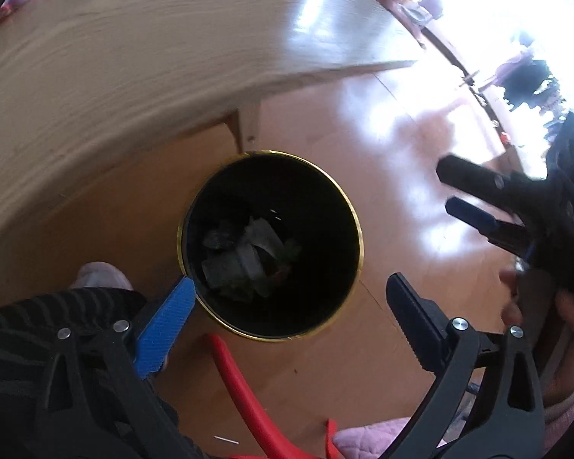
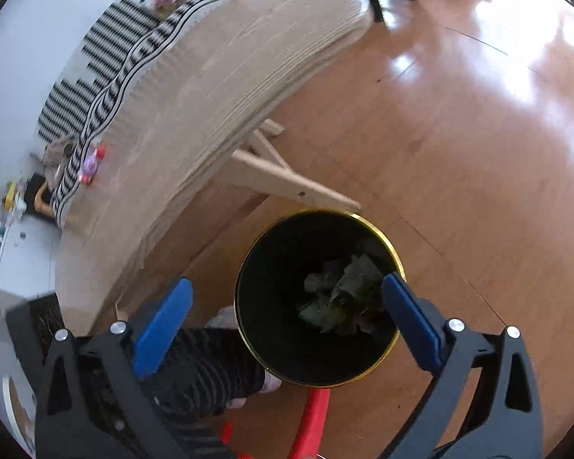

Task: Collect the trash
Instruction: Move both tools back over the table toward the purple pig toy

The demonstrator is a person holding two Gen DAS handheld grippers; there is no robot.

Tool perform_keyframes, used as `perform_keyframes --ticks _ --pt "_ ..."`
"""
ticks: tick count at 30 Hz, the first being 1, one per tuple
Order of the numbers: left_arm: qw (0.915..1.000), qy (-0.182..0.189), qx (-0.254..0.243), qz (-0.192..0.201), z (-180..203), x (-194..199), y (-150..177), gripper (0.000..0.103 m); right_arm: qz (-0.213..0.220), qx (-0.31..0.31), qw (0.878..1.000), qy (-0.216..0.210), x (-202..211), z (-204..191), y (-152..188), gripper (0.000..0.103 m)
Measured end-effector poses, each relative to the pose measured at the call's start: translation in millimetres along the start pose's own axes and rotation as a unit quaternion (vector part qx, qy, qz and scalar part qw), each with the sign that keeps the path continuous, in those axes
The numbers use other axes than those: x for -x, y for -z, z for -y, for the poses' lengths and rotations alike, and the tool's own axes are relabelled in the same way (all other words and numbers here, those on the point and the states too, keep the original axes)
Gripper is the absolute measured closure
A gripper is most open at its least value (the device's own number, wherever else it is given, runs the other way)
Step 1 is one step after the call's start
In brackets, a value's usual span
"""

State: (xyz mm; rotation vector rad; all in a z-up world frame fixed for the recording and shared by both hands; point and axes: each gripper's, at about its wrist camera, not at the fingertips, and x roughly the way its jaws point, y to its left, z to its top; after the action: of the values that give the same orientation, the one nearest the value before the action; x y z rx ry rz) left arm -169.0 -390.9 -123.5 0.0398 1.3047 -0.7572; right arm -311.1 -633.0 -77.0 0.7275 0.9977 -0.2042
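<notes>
I have both the left gripper (image 1: 287, 313) and right gripper (image 2: 287, 306) spread wide and empty over the bin (image 1: 357, 252); trash (image 1: 248, 256) lies inside, seemingly crumpled wrappers; table (image 1: 114, 76) at ten o'clock, so I'd lift straight up

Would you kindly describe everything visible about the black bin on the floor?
The black bin is round, upright and open-topped, with a thin gold rim and a dark, smooth-looking inner wall. It stands on the wooden floor beside the light wooden table's leg. Crumpled trash, grey, whitish and greenish, lies at its bottom. Neither hand-held gripper visibly touches it.
</notes>
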Motion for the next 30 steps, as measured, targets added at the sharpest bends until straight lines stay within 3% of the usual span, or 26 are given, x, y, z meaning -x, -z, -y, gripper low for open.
perform_keyframes --ticks 4,8,13,15,22,30 --pt "0.9983 -0.013 -0.031 0.047 13 18 4 0.006 0.003 0.001 1.000 0.020 -3 4 4 0.007" --pt "0.9968 -0.010 -0.052 0.059 21 47 2 0.006 -0.024 0.017 0.999 0.019 -13 -5 6 0.007" --pt "0.9834 -0.079 -0.103 0.128 2 103 -9 0.006 -0.011 0.031 0.999 0.027 -22 -33 -2 0.007" --pt "0.9793 -0.103 -0.089 0.150 -20 124 -13 0.006 -0.004 0.044 0.999 0.019 -26 -54 -7 0.007" --pt "0.9736 -0.162 -0.014 0.160 -108 165 -17 0.006 -0.001 0.120 0.993 -0.003 -56 -149 -28 0.007" --pt "0.9710 -0.190 0.043 0.139 -184 176 -31 0.006 -0.030 0.281 0.959 -0.017 -106 -275 -41 0.007"
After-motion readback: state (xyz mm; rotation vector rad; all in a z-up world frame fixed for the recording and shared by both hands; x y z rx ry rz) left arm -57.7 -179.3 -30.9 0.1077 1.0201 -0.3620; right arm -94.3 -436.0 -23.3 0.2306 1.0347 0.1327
